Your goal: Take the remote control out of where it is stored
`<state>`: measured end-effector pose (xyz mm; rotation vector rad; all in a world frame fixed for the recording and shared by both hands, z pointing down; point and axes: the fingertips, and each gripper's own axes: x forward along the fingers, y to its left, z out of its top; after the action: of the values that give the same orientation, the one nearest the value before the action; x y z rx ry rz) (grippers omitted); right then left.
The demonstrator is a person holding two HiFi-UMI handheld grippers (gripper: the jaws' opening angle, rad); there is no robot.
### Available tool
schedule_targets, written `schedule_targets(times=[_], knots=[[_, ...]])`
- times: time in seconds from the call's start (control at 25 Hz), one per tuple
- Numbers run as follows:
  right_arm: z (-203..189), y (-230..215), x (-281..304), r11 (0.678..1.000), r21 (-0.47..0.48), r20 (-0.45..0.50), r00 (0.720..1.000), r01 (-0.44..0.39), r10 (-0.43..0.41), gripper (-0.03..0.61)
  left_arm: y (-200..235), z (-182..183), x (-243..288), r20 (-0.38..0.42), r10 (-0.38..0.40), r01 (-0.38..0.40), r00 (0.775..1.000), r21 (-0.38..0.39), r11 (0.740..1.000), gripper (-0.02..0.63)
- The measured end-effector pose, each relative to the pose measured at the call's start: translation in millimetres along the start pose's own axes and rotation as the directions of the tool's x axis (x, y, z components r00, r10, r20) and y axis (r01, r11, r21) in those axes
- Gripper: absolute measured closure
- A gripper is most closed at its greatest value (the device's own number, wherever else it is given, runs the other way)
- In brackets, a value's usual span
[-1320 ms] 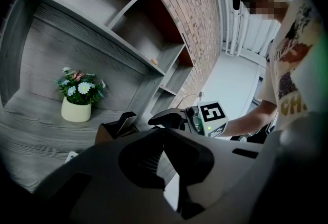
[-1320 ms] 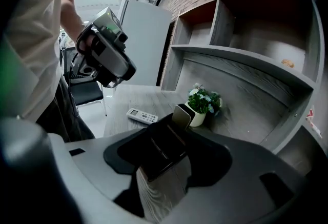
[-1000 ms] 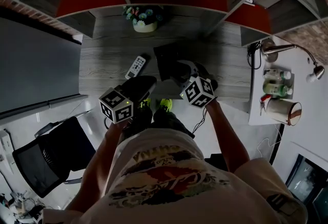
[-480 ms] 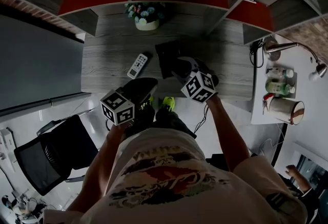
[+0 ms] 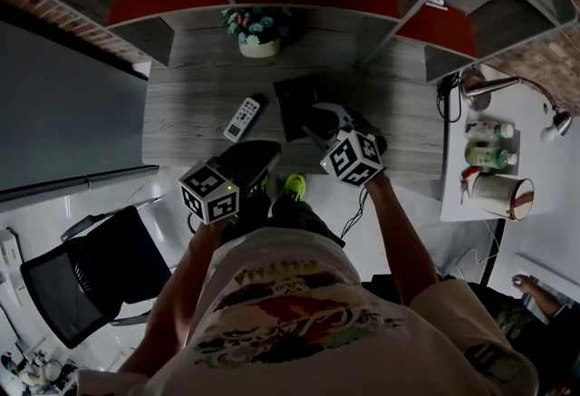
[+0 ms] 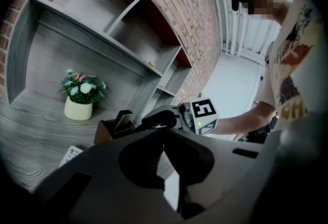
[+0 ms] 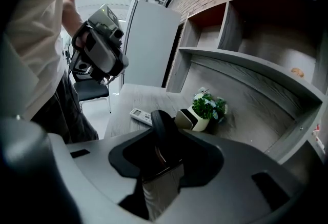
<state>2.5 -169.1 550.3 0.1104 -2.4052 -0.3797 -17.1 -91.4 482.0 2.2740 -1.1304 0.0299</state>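
The jaws of the right gripper (image 7: 161,146) have just been closing and are now half open round the remote control (image 6: 123,120) in the holder (image 6: 106,129) in the middle of the desk (image 5: 181,104), so it looks ready to lift, and the left gripper (image 6: 165,154) is closed and empty.

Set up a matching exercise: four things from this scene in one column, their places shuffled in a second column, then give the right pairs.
Things:
1. flower pot
2. white remote control
3. black chair
4. desk lamp

Places:
A. on the floor
B. on the white side table
C. at the back of the desk
D. lying flat on the desk, left of the dark holder

Pairs: 1-C, 2-D, 3-A, 4-B
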Motion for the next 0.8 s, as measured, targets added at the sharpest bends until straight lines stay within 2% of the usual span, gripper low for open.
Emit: schedule_targets(times=[0.16,0.52,0.64,0.8], knots=[[1,2,-5,1.000,0.005,-0.003,1.000,0.001,-0.001,0.433,-1,-1,-3,0.009,0.001,0.000,1.000,-0.003,1.000,0.614],[23,-13,-27,0.994,0.094,0.058,0.997,0.050,-0.055,0.446,-2,2,-4,0.031,-0.014,0.014,0.999,0.003,1.000,0.614],[27,-18,-35,0.986,0.156,0.078,0.994,0.061,-0.074,0.448,-4,7,-2,0.041,-0.023,0.023,0.999,0.011,1.000,0.614],[28,-28,-47,0.954,0.286,0.093,0.988,0.088,-0.119,0.449,-9,19,1,0.059,-0.033,0.031,0.998,0.029,0.999,0.614]])
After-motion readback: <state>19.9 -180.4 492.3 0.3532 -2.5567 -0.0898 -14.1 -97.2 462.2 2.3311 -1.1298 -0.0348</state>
